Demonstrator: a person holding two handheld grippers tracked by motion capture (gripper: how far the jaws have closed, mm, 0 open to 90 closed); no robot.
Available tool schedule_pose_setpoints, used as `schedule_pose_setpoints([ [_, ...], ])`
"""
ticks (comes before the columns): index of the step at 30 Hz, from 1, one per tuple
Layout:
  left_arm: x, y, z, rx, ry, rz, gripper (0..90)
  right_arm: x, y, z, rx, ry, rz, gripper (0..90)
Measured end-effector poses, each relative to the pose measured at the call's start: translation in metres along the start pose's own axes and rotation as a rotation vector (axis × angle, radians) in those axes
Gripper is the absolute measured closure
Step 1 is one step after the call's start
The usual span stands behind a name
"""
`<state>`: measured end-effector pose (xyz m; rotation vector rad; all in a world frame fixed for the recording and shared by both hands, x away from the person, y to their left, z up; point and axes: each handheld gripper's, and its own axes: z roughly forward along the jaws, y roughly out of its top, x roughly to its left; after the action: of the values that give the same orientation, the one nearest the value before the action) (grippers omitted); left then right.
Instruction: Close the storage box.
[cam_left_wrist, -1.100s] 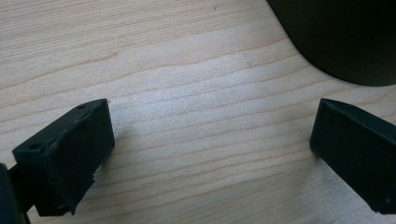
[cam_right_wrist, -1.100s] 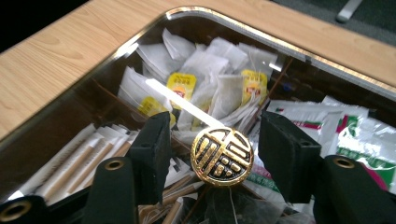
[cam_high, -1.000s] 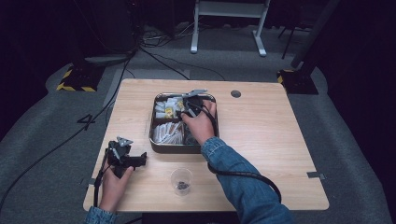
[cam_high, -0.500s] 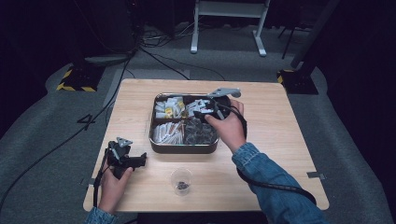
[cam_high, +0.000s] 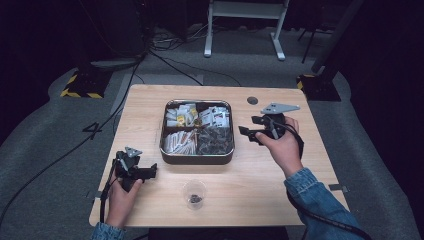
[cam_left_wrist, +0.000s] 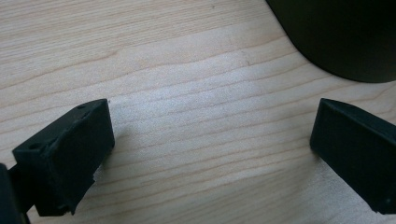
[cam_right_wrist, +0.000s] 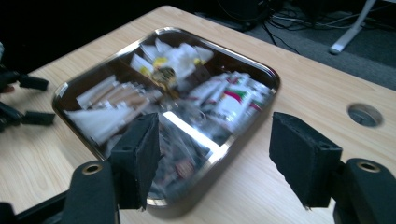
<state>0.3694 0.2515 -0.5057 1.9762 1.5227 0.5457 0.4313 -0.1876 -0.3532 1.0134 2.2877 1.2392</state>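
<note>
Right hand-held gripper (cam_high: 248, 134) gapes empty beside the tray (cam_high: 197, 158), clear cup (cam_high: 194, 193) nearer.

Materials and finishes
Worktop (cam_high: 280, 170): pale matt wood grain. Tray (cam_right_wrist: 261, 70): glossy polished metal. Cup (cam_high: 194, 192): clear plastic.

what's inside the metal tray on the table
The metal tray is split into compartments holding small packets: white and yellow ones at the back, pale stick-like ones front left, dark ones front right. What lies beneath the top layer is covered.
</note>
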Motion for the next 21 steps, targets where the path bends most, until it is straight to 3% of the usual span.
schedule_pose_setpoints([
  [7, 0.002, 0.000, 0.000, 0.001, -0.005, 0.004, 0.1, -0.021, -0.023, -0.031, 0.024, -0.022, -0.054, 33.7],
  [16, 0.002, 0.000, 0.000, 0.000, -0.007, 0.005, 0.2, -0.045, -0.057, -0.055, 0.009, -0.062, 0.004, 32.6],
  [21, 0.002, 0.000, 0.000, 0.001, -0.007, 0.006, 0.2, -0.053, -0.081, -0.057, 0.045, -0.087, -0.055, 32.1],
])
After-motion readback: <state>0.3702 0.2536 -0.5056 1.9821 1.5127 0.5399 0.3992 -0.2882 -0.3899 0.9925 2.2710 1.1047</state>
